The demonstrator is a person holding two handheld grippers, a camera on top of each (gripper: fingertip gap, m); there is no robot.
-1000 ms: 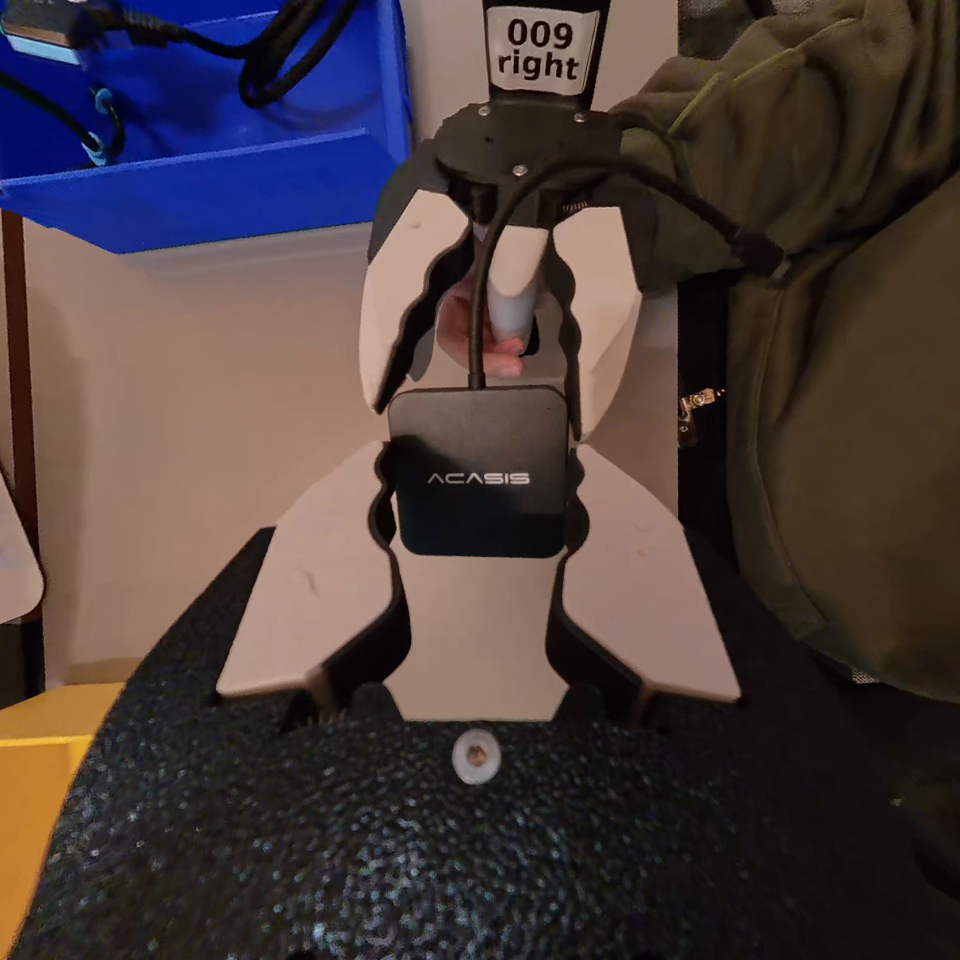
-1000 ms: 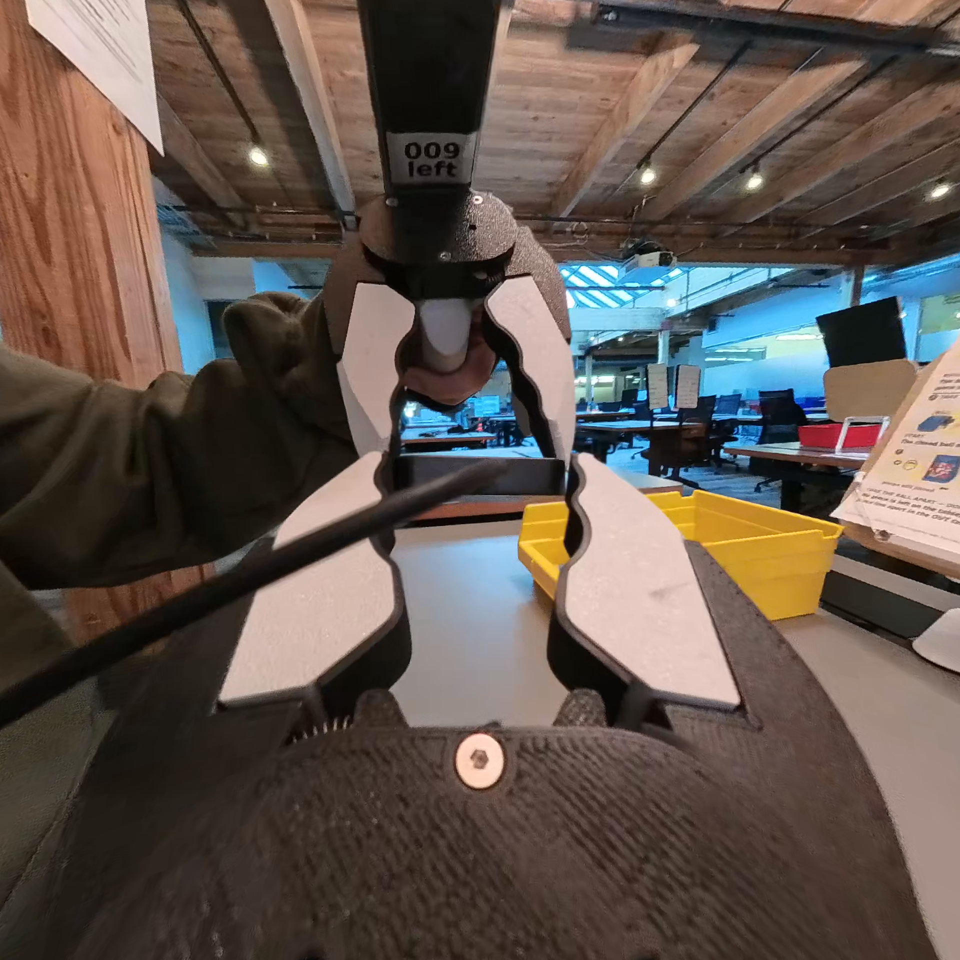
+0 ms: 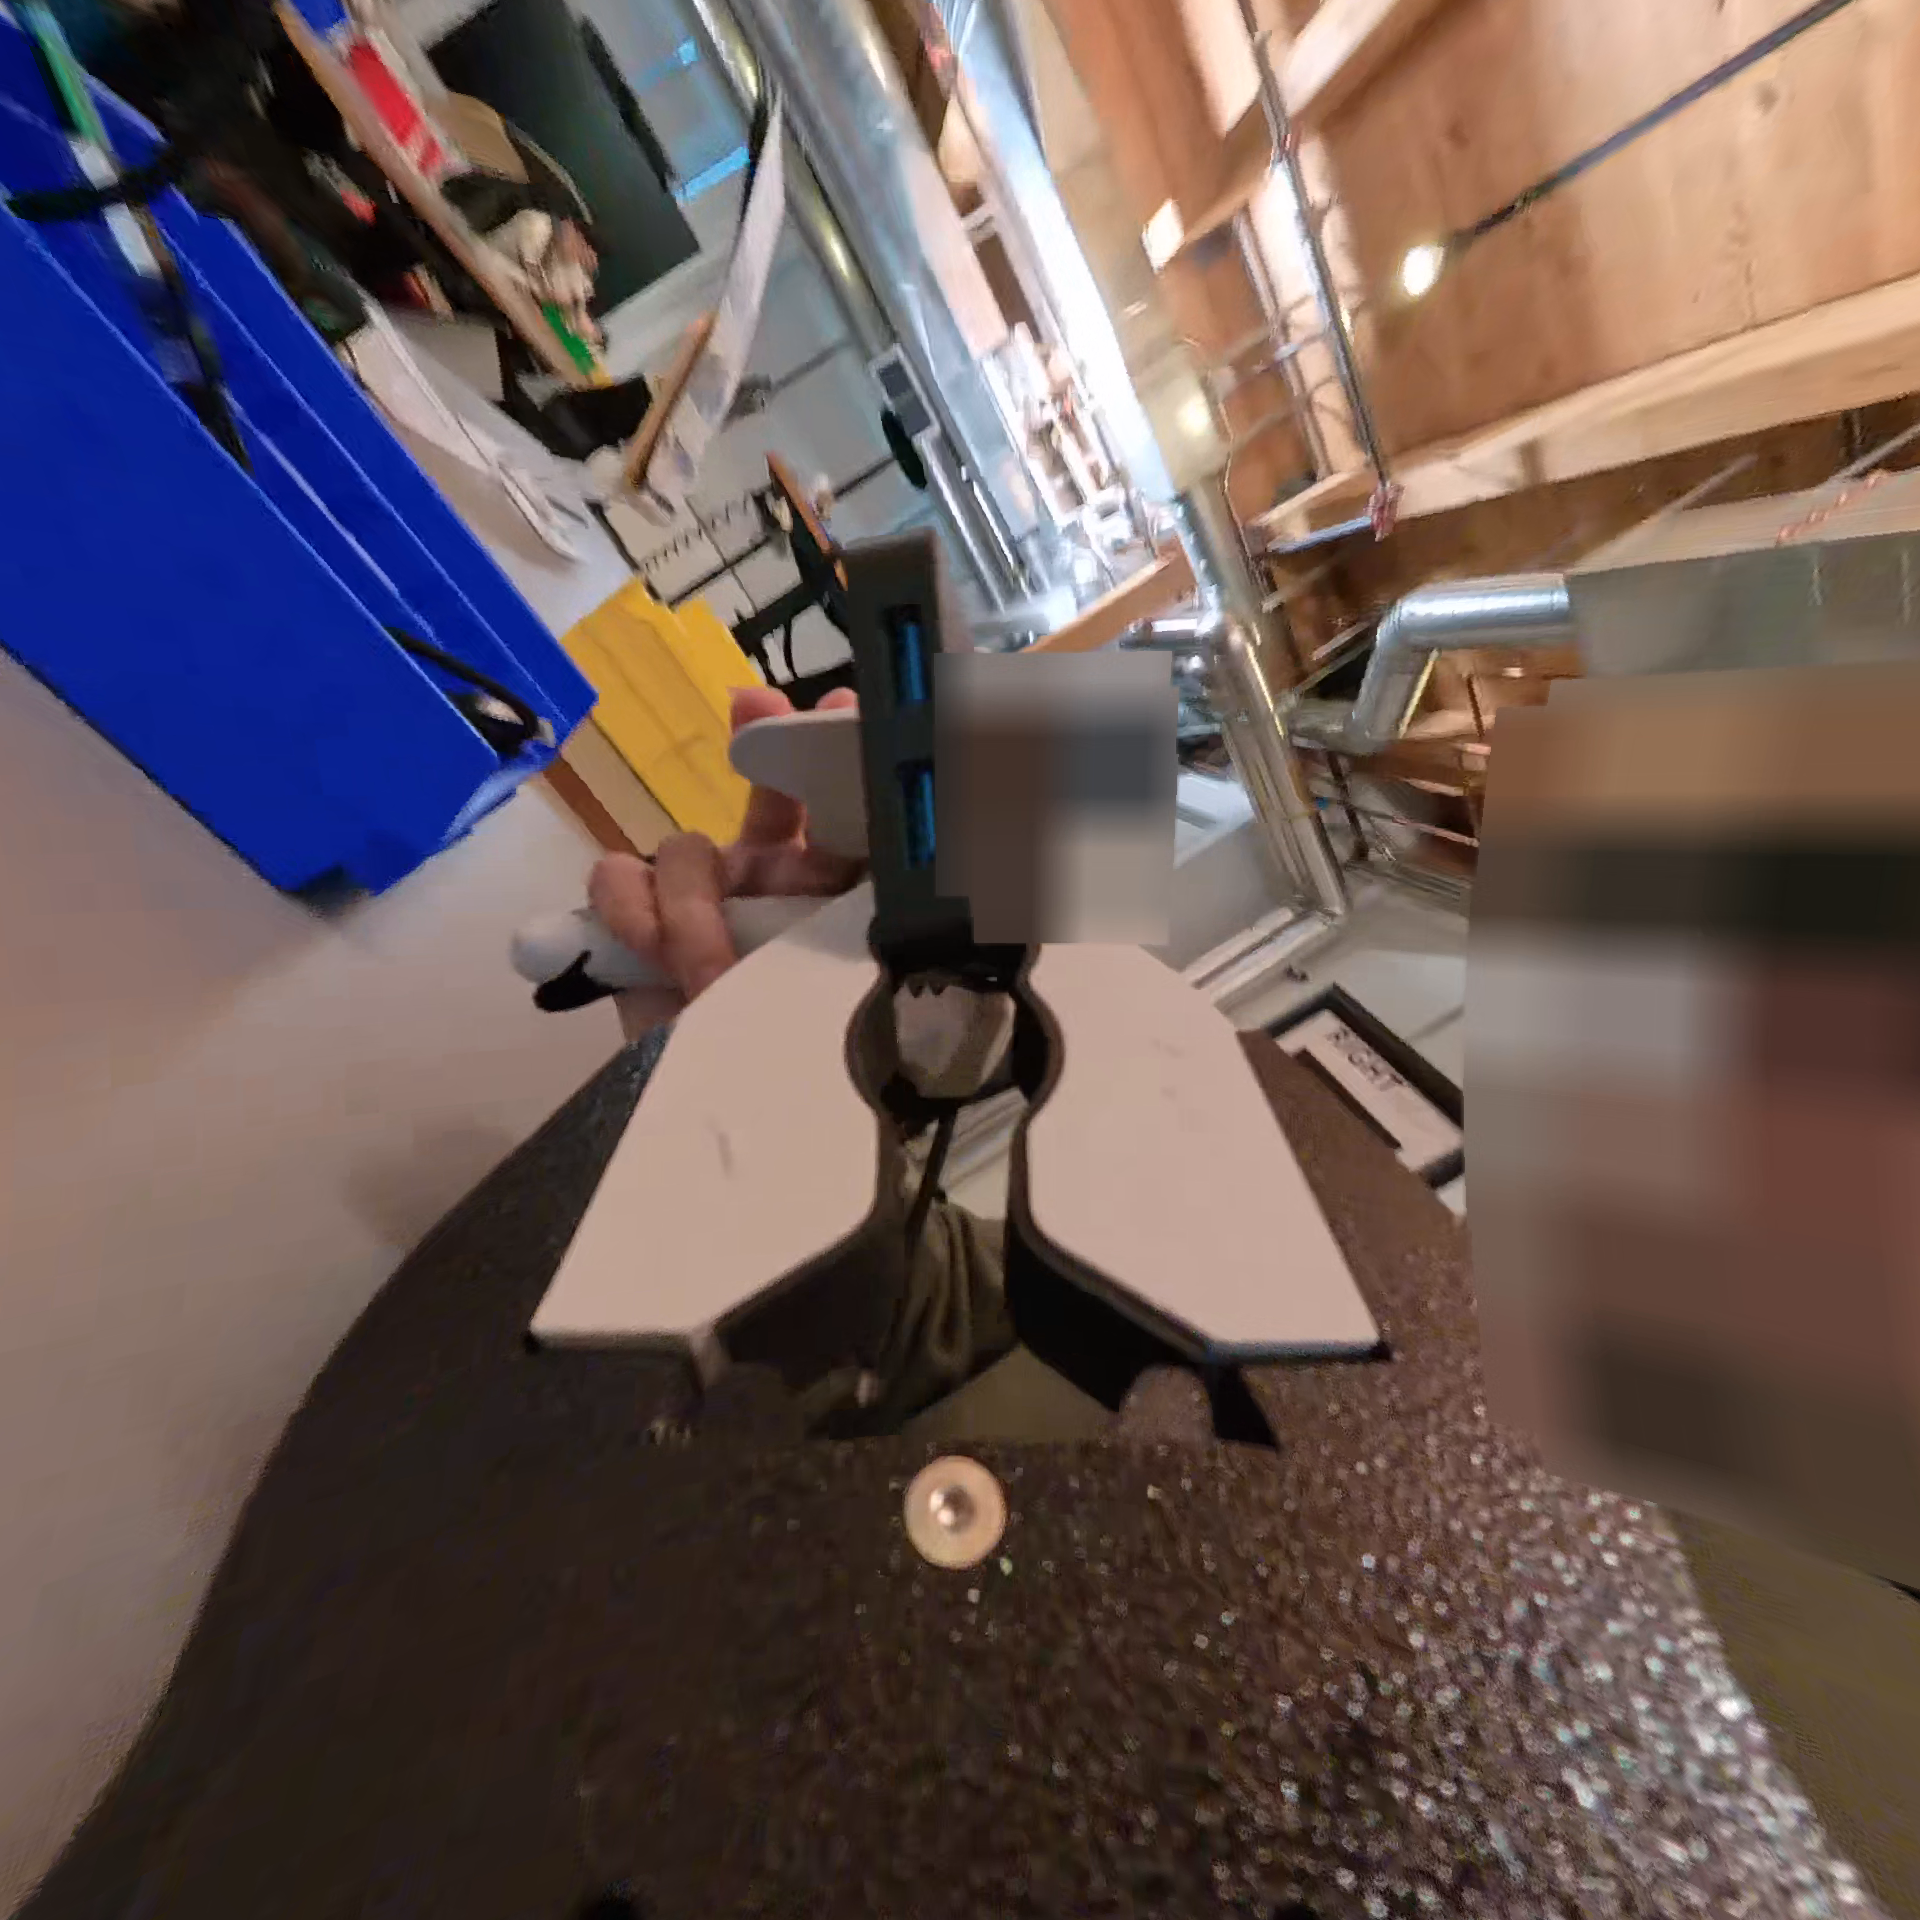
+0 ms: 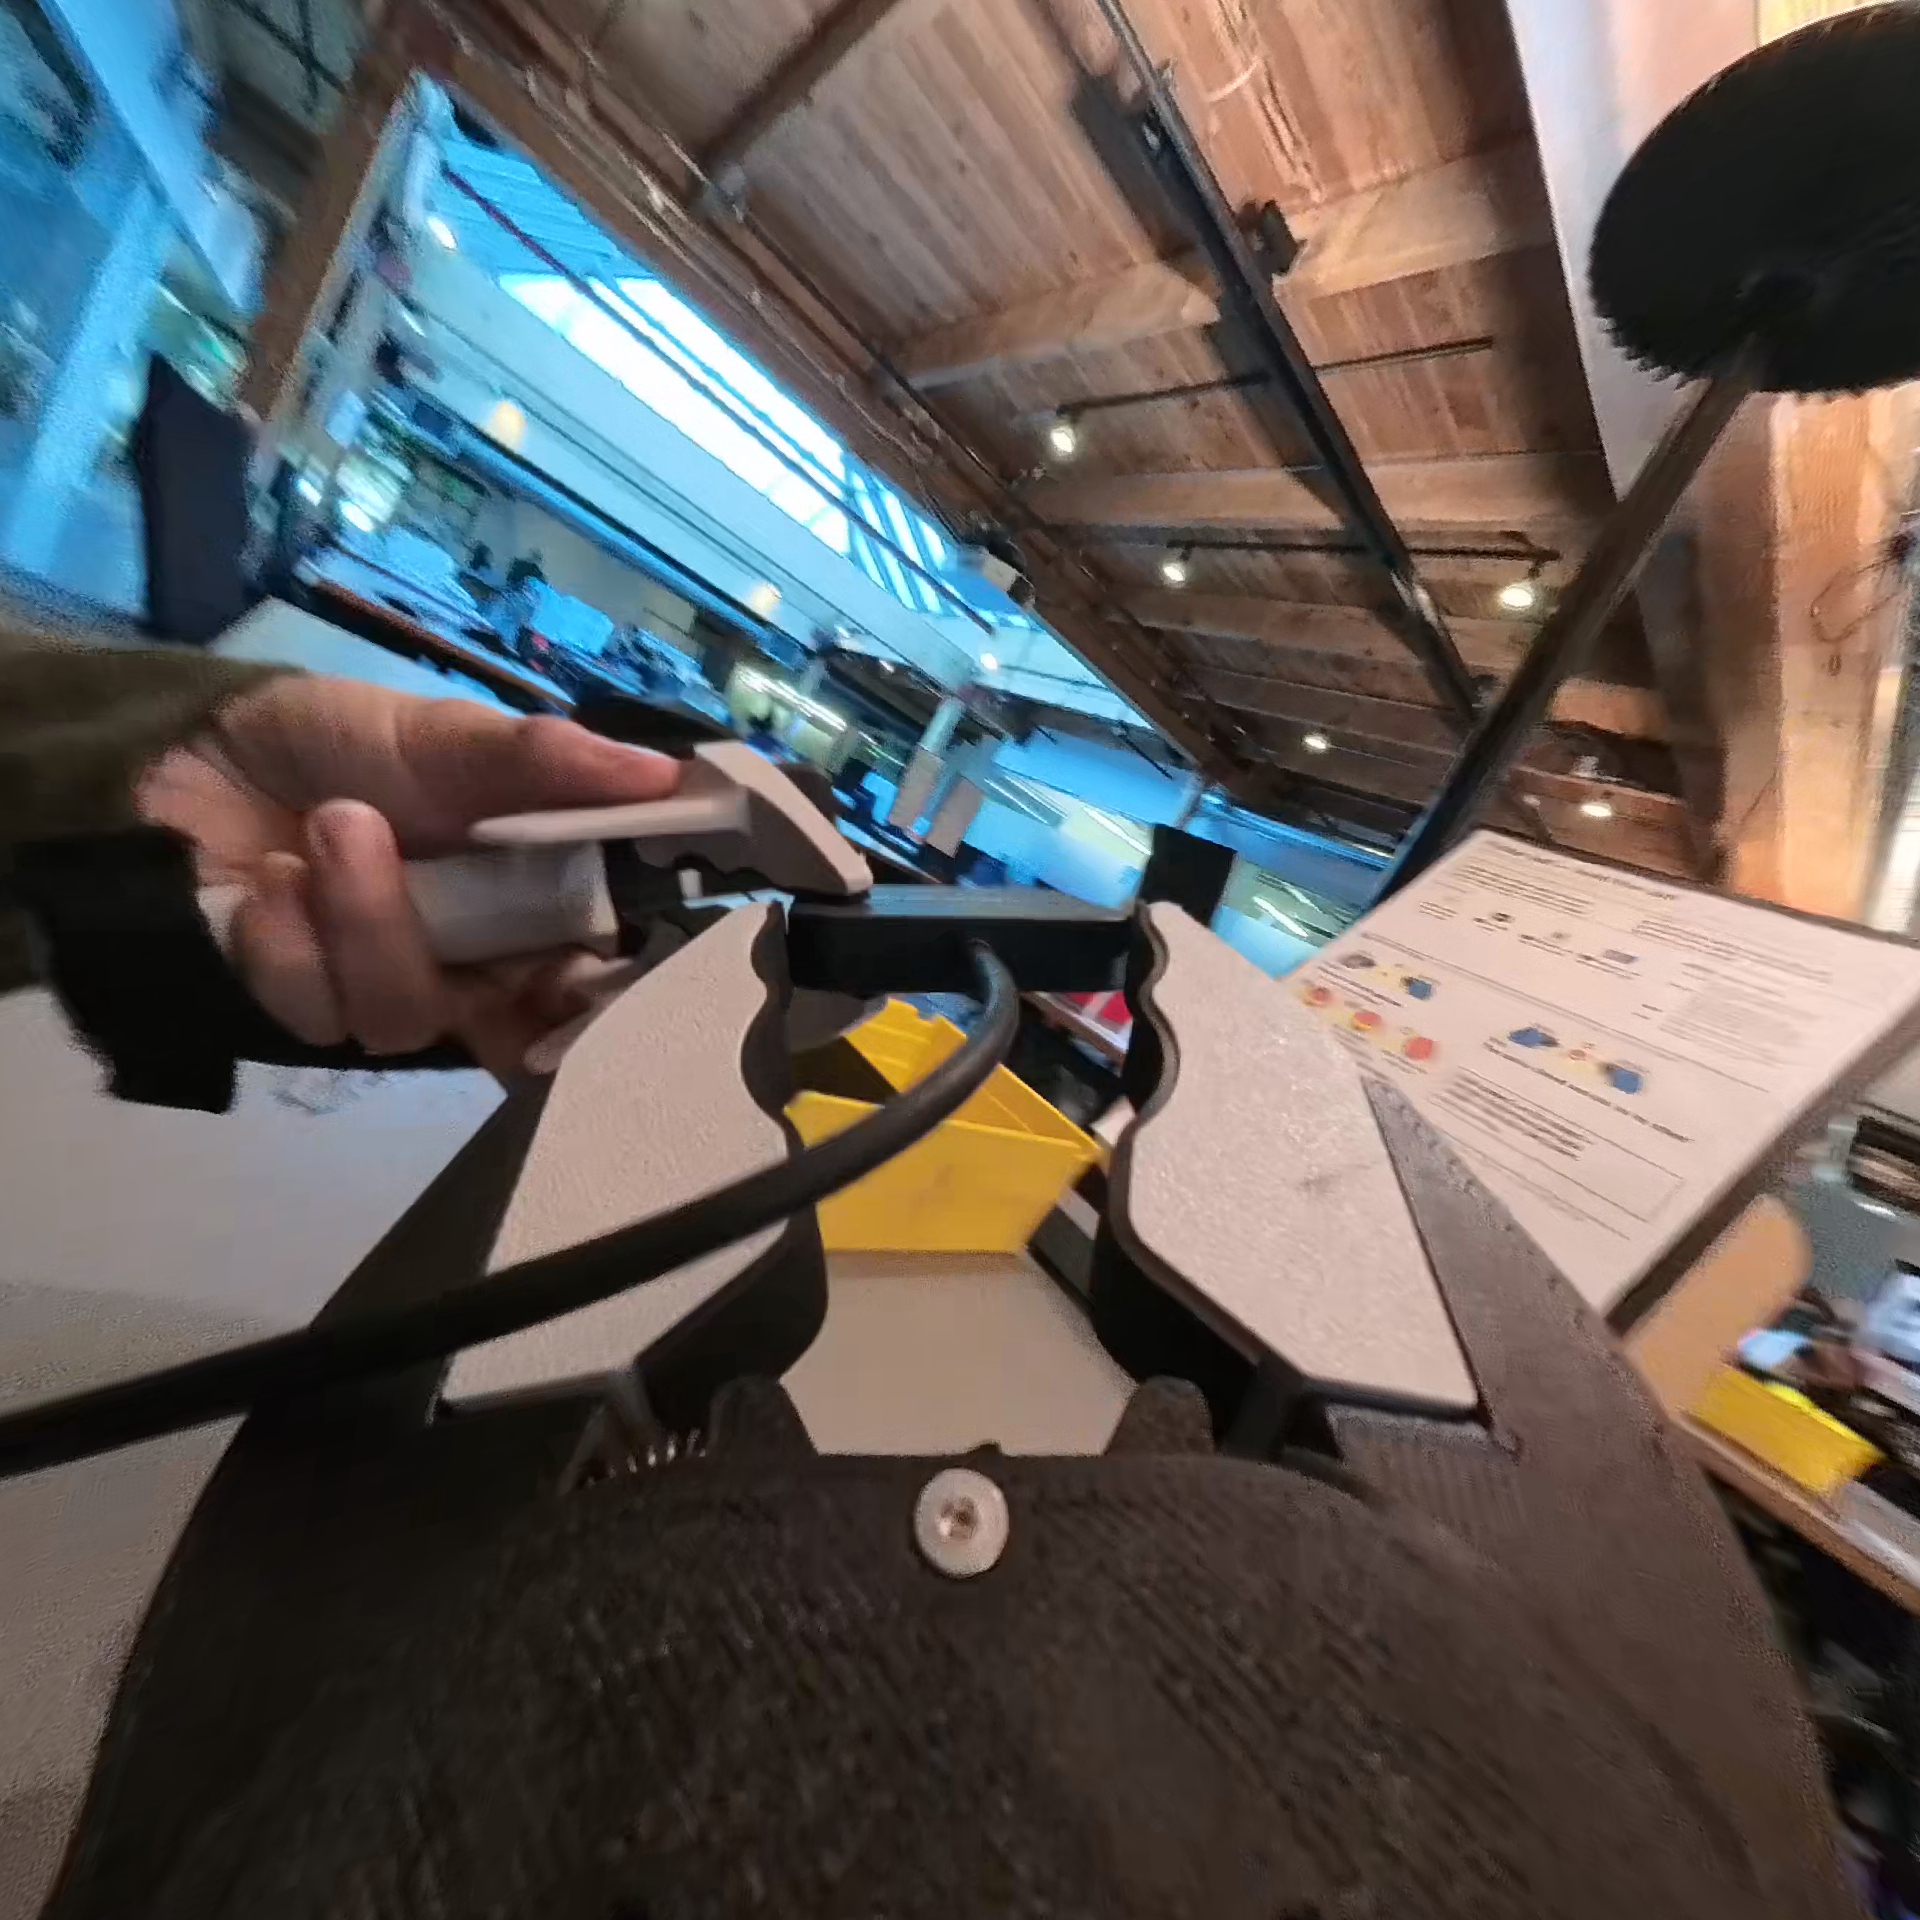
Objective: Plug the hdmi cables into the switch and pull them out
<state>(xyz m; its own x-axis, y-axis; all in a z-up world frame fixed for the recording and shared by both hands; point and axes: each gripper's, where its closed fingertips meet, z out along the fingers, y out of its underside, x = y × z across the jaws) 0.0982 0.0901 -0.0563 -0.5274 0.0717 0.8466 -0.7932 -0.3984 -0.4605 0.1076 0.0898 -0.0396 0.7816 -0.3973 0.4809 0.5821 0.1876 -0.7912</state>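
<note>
Both grippers clamp the flat black plastic switch (image 4: pixel 956 940): right gripper (image 4: pixel 951 961) across it, left gripper (image 3: pixel 940 940) at its end. One thick black cable (image 4: pixel 727 1205) sits plugged beside the switch's near edge; pulling out seemingly remains.

One black switch (image 4: pixel 956 948) sits between the jaws, one black cable (image 4: pixel 644 1236) leaving it. Two blue ports (image 3: pixel 910 748) show on its edge. One yellow bin (image 4: pixel 956 1174) lies beyond.

Both wrist cams close, tilted, sharing switch (image 3: pixel 902 748).

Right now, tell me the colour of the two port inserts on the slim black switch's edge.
Bright blue port inserts on the black switch; the left wrist view shows them best.
</note>
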